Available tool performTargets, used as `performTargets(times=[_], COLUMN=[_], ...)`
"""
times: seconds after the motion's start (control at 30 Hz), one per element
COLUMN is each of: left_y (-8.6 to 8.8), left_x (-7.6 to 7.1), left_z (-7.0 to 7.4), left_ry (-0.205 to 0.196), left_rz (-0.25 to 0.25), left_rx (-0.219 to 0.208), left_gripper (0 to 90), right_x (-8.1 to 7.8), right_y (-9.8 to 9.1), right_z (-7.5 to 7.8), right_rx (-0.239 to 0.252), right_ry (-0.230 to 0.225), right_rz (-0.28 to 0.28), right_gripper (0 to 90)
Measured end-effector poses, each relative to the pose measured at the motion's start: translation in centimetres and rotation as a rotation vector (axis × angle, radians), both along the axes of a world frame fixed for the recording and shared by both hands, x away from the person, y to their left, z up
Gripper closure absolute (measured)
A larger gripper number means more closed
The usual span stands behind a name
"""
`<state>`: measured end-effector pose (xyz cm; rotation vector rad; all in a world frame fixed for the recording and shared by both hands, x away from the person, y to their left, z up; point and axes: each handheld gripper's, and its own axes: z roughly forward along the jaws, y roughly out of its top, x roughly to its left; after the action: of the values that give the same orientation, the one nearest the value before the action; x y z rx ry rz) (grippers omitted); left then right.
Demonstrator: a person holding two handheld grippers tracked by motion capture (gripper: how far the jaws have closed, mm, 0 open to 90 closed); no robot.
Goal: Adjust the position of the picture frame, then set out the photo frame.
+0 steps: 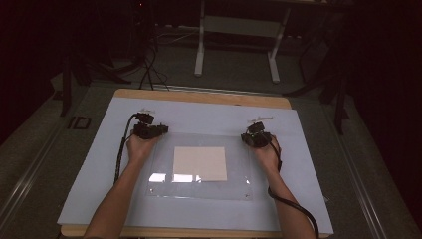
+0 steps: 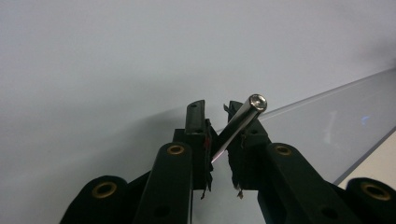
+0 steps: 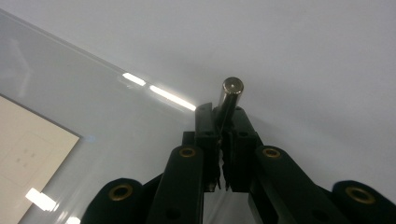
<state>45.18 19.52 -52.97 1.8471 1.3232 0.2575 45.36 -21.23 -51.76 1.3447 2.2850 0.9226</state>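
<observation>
A: Closest to my left camera is the left gripper [image 2: 223,122], its black jaws nearly closed and pinching a slim polished metal rod [image 2: 239,122]. The rod sits slanted between the pads, its round end with a small recess pointing up and away.

B: And your other side?

A: Same story. The right gripper [image 3: 223,122] is clamped on a second metal rod [image 3: 229,97], held more nearly in line with the jaws, its flat shiny end face catching the light. Both rods look smooth, hard and cylindrical, so I would expect them to slip if the pinch loosens.

B: How far along are you?

A: I judge that both rods are picked up and nothing is placed yet. From the high view, my left gripper [image 1: 149,130] hangs at the far left corner of the clear acrylic sheet [image 1: 164,174], and my right gripper [image 1: 257,137] at its far right corner.

B: What is under that sheet?

A: A cream square of paper [image 1: 200,163], flat and matte, with faint marks I cannot read. The sheet is glossy with bright reflections, lying on a pale blue cover [image 1: 99,169] spread over the wooden surface [image 1: 199,96].
</observation>
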Motion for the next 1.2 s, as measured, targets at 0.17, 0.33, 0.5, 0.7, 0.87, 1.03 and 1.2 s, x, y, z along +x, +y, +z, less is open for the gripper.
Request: performTargets(times=[0.17, 0.33, 0.5, 0.7, 0.87, 1.03, 1.2], left_y=[-0.2, -0.2, -0.1, 0.1, 0.5, 0.9, 1.5], left_x=[-0.3, -0.5, -0.4, -0.5, -0.8, -1.3, -1.9], left_z=[0.1, 0.0, 0.0, -0.1, -0.2, -0.2, -0.1], left_ry=[-0.002, 0.0, 0.008, 0.007, -0.02, -0.05, -0.079], left_rz=[0.017, 0.035, 0.024, 0.026, 0.035, 0.026, 0.028], left_rx=[0.017, 0.006, -0.003, -0.021, -0.055, -0.05, -0.069], left_gripper=[79.5, 79.1, 78.4, 77.6, 71.2, 65.3, 63.0], right_x=[0.0, -0.1, -0.1, -0.1, -0.1, -0.1, -0.1], right_y=[0.0, 0.0, -0.1, -0.2, -0.3, -0.4, -0.4], right_z=[-0.1, -0.2, -0.4, -0.6, -0.7, -0.7, -0.8], right_rx=[0.001, 0.008, 0.025, 0.037, 0.043, 0.047, 0.057], right_ry=[-0.007, -0.018, -0.027, -0.025, -0.028, -0.029, -0.033], right_rz=[0.009, 0.008, 0.005, 0.007, 0.008, 0.012, 0.015], right_gripper=[85.6, 85.4, 85.0, 84.7, 84.5, 84.3, 83.9])
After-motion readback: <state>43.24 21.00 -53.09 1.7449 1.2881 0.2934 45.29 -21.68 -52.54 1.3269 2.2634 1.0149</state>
